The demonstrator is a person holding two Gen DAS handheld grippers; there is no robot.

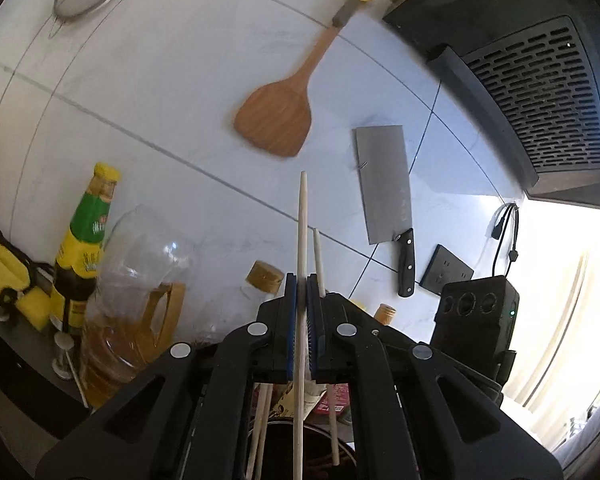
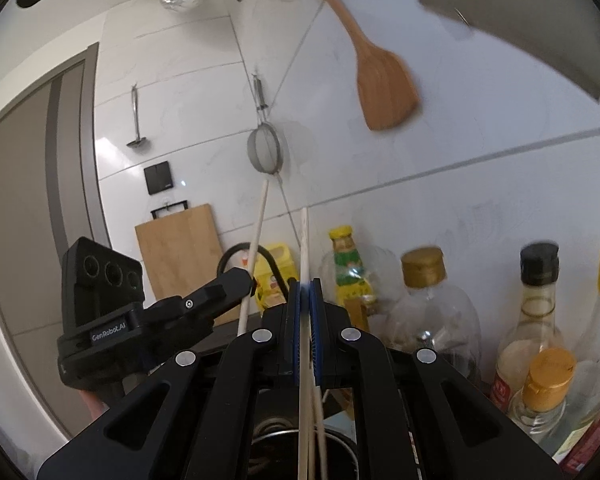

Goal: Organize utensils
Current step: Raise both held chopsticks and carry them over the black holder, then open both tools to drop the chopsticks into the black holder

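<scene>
My left gripper is shut on a pale wooden chopstick that stands upright between its blue pads. A second chopstick rises just right of it, held by the right gripper. My right gripper is shut on a chopstick, also upright. The left gripper shows in the right wrist view with its chopstick. Below both grippers sits a dark round holder with more chopsticks in it.
On the tiled wall hang a wooden spatula, a cleaver, a strainer and a small metal spatula. Oil and sauce bottles crowd the counter. A cutting board leans at the back. A range hood hangs at upper right.
</scene>
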